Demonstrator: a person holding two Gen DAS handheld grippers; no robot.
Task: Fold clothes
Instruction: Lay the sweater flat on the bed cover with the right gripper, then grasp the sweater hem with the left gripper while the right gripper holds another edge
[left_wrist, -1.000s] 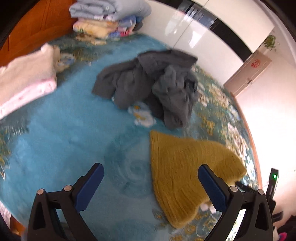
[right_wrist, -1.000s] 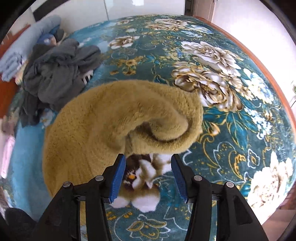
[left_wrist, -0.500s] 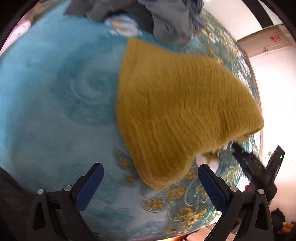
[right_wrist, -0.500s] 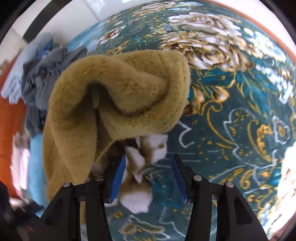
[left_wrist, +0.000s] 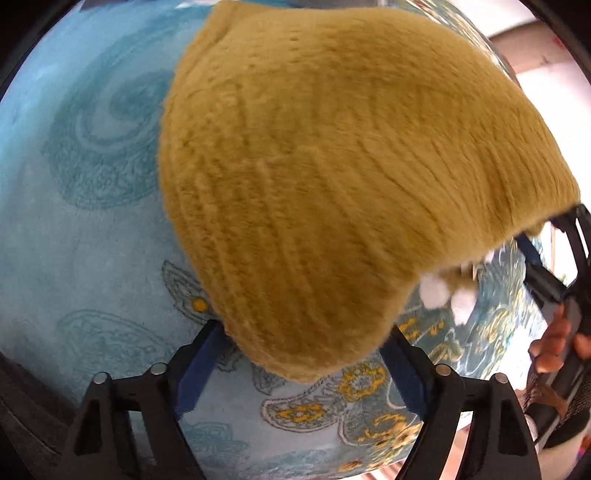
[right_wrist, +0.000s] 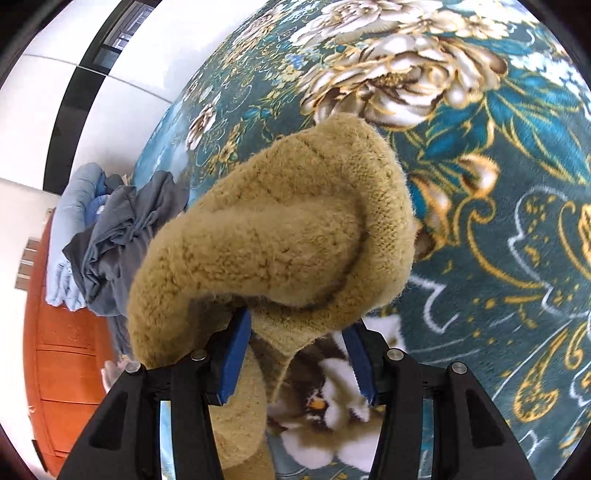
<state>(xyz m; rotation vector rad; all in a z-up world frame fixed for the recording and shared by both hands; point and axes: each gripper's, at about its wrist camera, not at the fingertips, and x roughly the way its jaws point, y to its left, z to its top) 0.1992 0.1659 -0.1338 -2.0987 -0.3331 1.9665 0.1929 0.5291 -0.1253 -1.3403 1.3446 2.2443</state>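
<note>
A mustard-yellow knitted sweater (left_wrist: 332, 177) lies on the floral blanket (left_wrist: 74, 229) covering the bed, with one rounded corner overhanging toward the blanket's near edge. The left gripper (left_wrist: 301, 363) sits at that near edge with its blue-padded jaws spread wide; the sweater's corner droops between them, but neither pad presses the fabric.

On the sweater's right-hand edge, the right gripper (right_wrist: 295, 354) has its jaws parted around a rolled-over flap of the sweater (right_wrist: 280, 236), which bulges over and ahead of the fingers. Whether the pads actually pinch the knit cannot be told; a gap shows between them. White fluffy trim (right_wrist: 332, 413) on the garment's underside shows below the flap.

In the left wrist view the person's hand (left_wrist: 554, 347) grips the right tool's handle.

A crumpled grey garment (right_wrist: 118, 243) lies further along the blanket, touching a folded pale-blue bundle (right_wrist: 66, 236) toward the orange wooden headboard (right_wrist: 62, 369).
</note>
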